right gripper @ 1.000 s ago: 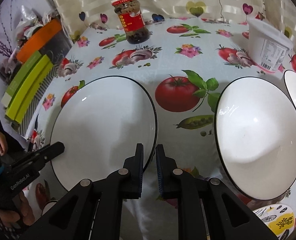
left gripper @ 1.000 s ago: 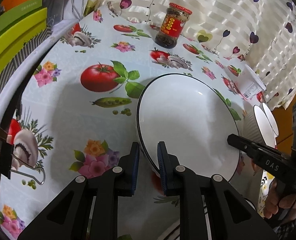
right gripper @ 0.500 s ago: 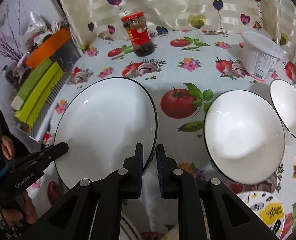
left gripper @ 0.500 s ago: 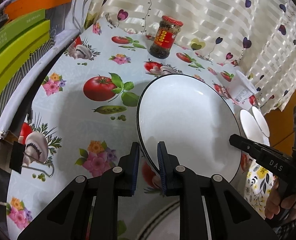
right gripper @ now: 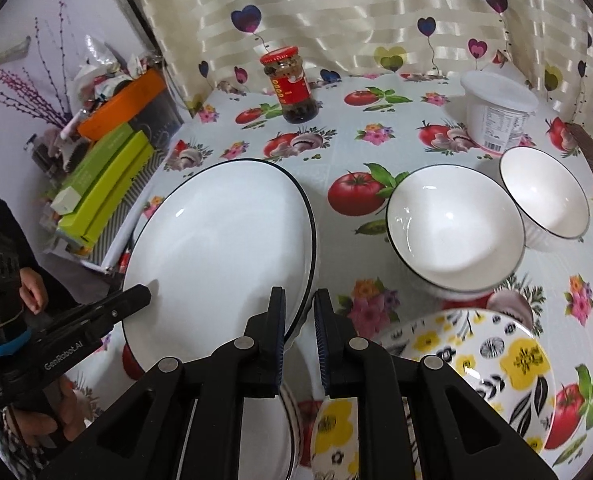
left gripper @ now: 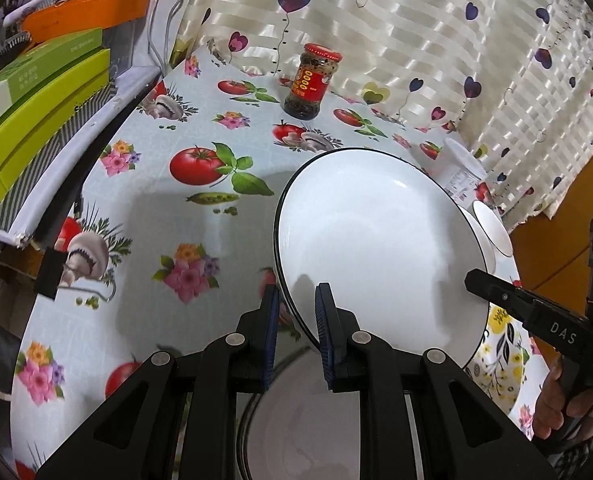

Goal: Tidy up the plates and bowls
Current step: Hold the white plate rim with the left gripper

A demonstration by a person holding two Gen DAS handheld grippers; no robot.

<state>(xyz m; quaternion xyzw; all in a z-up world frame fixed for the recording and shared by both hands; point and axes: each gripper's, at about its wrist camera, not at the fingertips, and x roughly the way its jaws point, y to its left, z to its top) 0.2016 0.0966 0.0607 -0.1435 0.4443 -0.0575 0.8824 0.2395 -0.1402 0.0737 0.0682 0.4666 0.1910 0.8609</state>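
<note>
Lifted higher since the earlier frames, the white plate (left gripper: pixel 376 256) now hangs above the table (left gripper: pixel 156 216), uncovering another white plate (left gripper: pixel 296 432) beneath. Left gripper (left gripper: pixel 296 332) and right gripper (right gripper: pixel 299 320) are each clamped on its black-lined rim at opposite edges, blue pads nearly together. It is broad, glossy and tilted, face up. Beyond it stand two white bowls (right gripper: pixel 456 228), a floral plate (right gripper: pixel 496 364) and a sauce jar (right gripper: pixel 290 86).
</note>
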